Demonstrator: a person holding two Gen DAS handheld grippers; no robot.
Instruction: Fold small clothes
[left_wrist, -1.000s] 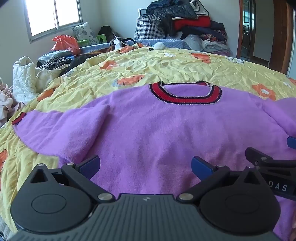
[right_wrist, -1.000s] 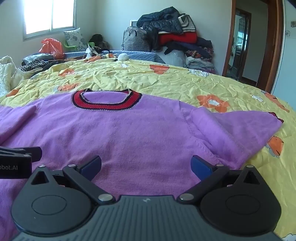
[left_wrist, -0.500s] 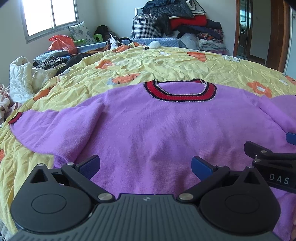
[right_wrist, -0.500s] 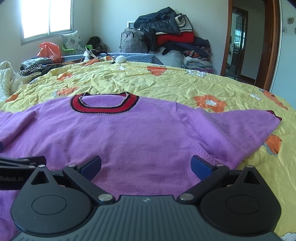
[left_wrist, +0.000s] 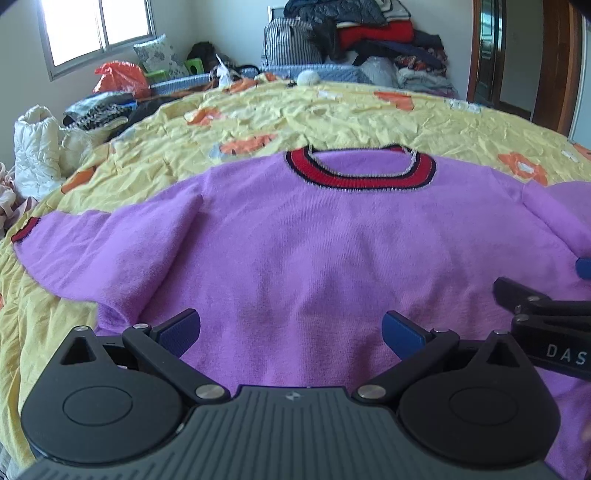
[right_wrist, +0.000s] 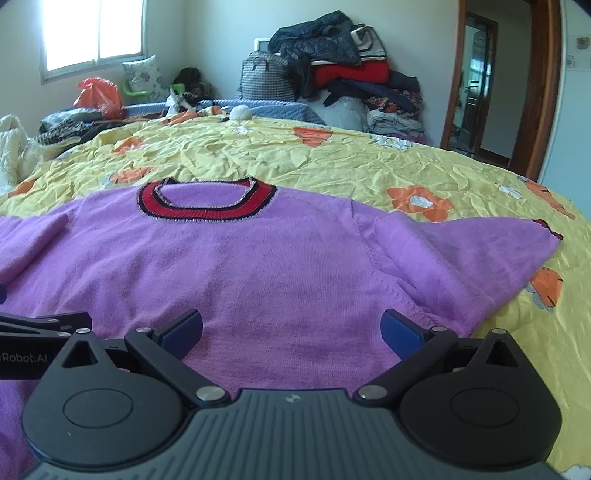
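— Where's the jumper lying?

— The purple sweater (left_wrist: 332, 258) is spread flat, front up, on the yellow bedspread (left_wrist: 332, 114) with the orange flowers. Its red collar (left_wrist: 360, 177) points toward the far wall, and the hem is nearest the two grippers.

— And the sleeves?

— Both are out to the sides. The left sleeve (left_wrist: 92, 247) runs out to a red cuff (left_wrist: 25, 229) near the bed's edge, with a soft fold where it meets the body. The right sleeve (right_wrist: 461, 258) lies angled across the spread, its dark cuff just showing at the tip.

— What are the grippers doing?

— The left gripper (left_wrist: 291, 328) hangs low over the hem end of the sweater, jaws spread wide, nothing between the blue pads (left_wrist: 181, 326). The right gripper (right_wrist: 291, 326) is the same: wide apart, empty, above the lower right part of the body, close to where the sleeve joins. They sit side by side; each one's black frame pokes into the other's view.

— Are the pads touching the knit?

— I can't tell from here; they're close over it, that's all I'd say.

— Anything else around?

— A heap of clothes (right_wrist: 332, 62) stacked against the back wall beside a checked bag (right_wrist: 266, 79), an orange plastic bag (right_wrist: 98, 96) under the window (right_wrist: 92, 33), and a wooden door frame (right_wrist: 543, 92) on the right
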